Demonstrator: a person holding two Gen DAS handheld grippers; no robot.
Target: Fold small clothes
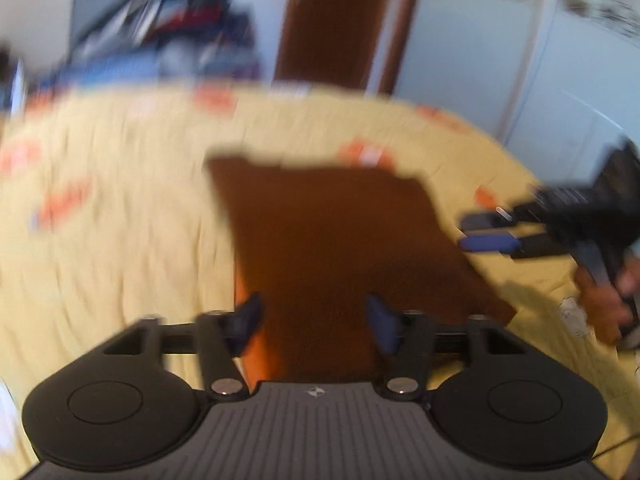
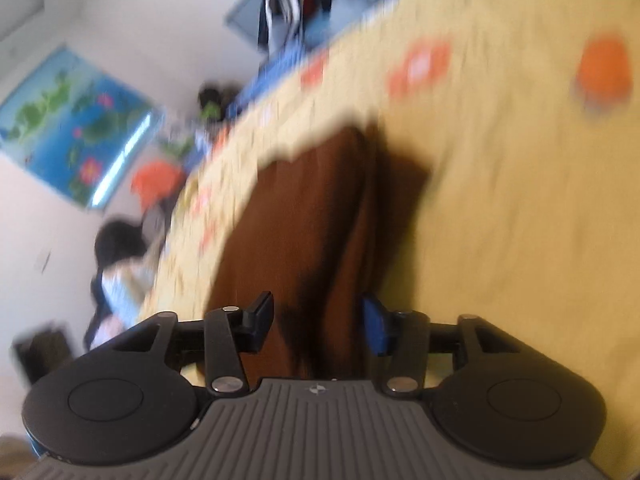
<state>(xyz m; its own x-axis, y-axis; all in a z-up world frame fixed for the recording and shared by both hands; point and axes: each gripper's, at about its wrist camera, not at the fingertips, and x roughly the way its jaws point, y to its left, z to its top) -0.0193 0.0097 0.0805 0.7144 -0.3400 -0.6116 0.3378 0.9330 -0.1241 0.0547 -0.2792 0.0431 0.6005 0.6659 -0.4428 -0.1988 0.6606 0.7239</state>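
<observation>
A brown garment [image 1: 340, 240] lies flat on the yellow bed [image 1: 120, 220], its long axis running away from the left tongs [image 1: 316, 322]. These hang wide open and empty over its near end; the right tongs [image 1: 486, 232], part-open and empty, sit beside its right edge.

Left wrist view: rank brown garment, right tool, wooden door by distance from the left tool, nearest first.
From the left tool:
1. brown garment, lying directly ahead on the yellow bedspread.
2. right tool, at the garment's right edge.
3. wooden door, beyond the bed.
</observation>
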